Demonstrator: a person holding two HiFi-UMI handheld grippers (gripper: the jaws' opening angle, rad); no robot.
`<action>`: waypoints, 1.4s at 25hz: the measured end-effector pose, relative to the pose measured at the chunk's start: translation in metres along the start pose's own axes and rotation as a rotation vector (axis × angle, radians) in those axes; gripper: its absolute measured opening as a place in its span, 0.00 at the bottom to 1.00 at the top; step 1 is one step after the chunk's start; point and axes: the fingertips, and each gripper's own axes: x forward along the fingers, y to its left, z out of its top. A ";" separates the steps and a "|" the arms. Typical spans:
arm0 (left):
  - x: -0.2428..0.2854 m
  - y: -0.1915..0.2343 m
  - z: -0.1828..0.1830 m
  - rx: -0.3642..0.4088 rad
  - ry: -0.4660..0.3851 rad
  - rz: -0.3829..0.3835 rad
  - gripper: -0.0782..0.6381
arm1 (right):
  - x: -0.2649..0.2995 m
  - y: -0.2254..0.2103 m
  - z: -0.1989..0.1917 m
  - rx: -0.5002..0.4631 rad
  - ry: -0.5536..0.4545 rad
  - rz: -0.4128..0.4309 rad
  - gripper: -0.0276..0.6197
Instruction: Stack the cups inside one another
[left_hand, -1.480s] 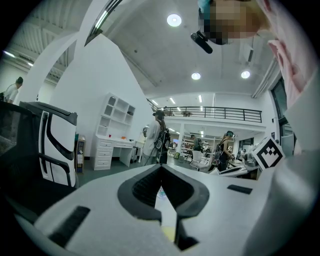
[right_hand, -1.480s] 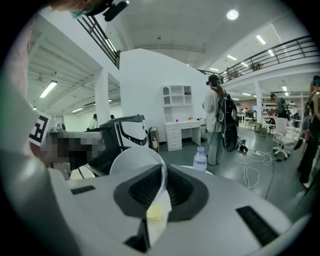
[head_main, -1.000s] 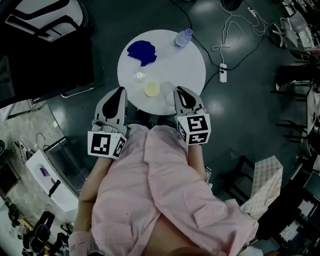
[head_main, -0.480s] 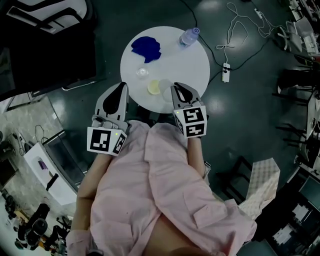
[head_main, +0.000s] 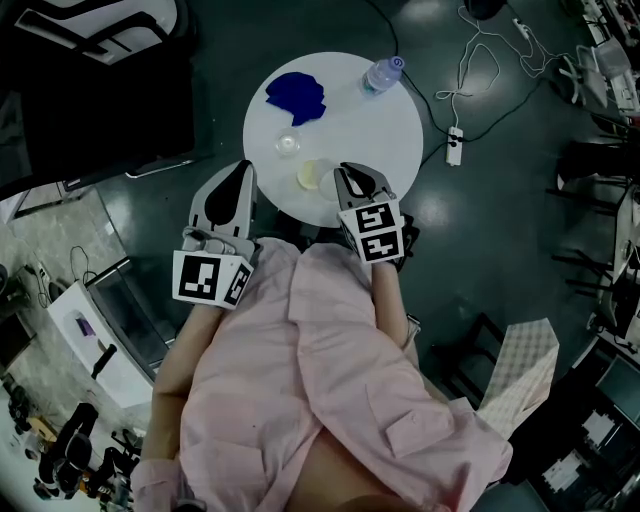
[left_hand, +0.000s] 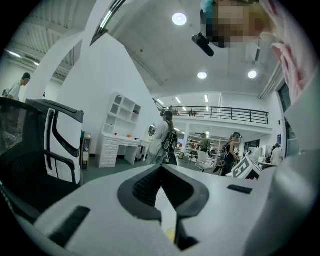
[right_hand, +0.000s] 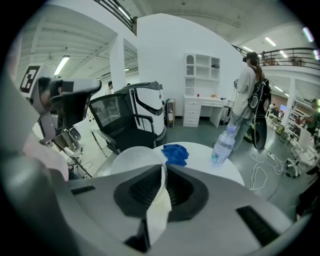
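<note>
We're pinching the clear cup (right_hand: 131, 161) by its wall in the right gripper (right_hand: 162, 172), hanging just right of the yellowish cup (head_main: 308, 176) on the counter (head_main: 370, 120). The left gripper (left_hand: 161, 170) is sitting closed, empty and farther off.

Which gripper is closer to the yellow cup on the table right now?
Right. The right gripper, shut on a clear cup, is just to the right of the yellow cup. The left gripper is at the table's left edge, clearly farther away.
</note>
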 end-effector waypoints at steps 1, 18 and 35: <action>0.000 0.000 0.000 0.000 -0.001 0.000 0.12 | 0.002 0.001 -0.001 -0.001 0.006 0.004 0.10; 0.011 -0.002 0.002 0.010 -0.004 -0.013 0.12 | 0.039 0.008 -0.030 -0.050 0.114 0.074 0.10; 0.013 0.011 0.002 0.006 -0.004 0.009 0.12 | 0.077 0.014 -0.051 -0.148 0.222 0.121 0.10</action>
